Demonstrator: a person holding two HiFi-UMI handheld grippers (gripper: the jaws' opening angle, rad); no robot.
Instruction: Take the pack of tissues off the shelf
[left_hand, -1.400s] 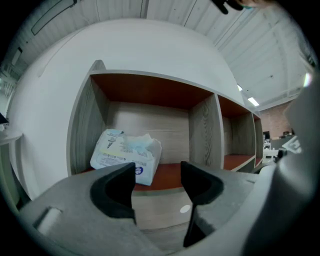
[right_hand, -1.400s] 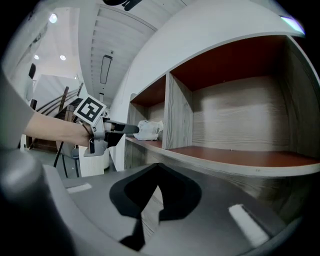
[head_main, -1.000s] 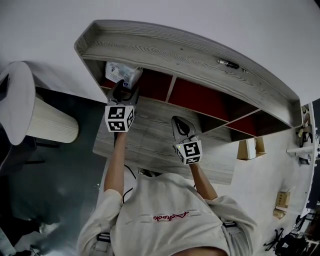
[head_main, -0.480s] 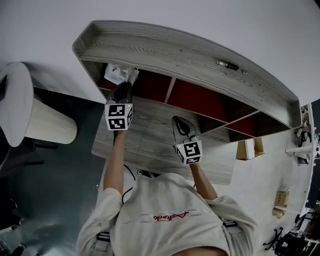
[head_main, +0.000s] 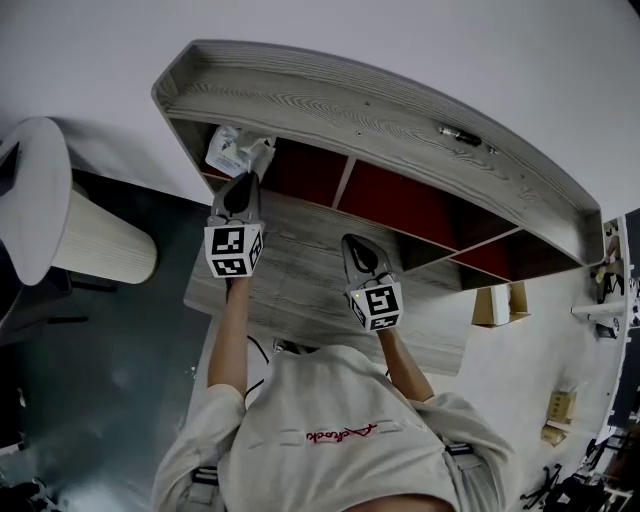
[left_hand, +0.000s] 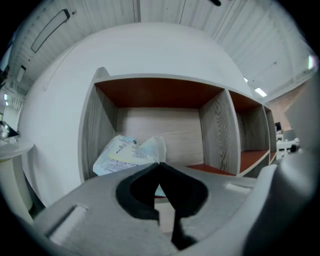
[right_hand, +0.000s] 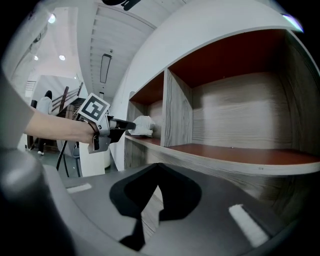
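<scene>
Our left hand-held gripper (left_hand: 159, 164) is clamped on the edge of the pack of tissues (left_hand: 125, 154) in the shelf's (left_hand: 212, 130) leftmost compartment; next we should draw it straight out, while our right hand-held gripper (right_hand: 159, 166) is closed, empty

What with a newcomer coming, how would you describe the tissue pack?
On the grey shelf unit, look in the leftmost red compartment. The pack of tissues is the crumpled white and blue packet there, held by the left gripper; the other compartments look bare.

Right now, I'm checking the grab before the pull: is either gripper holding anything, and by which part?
The left gripper pinches the tissue pack by its near edge; the right gripper holds nothing.
</scene>
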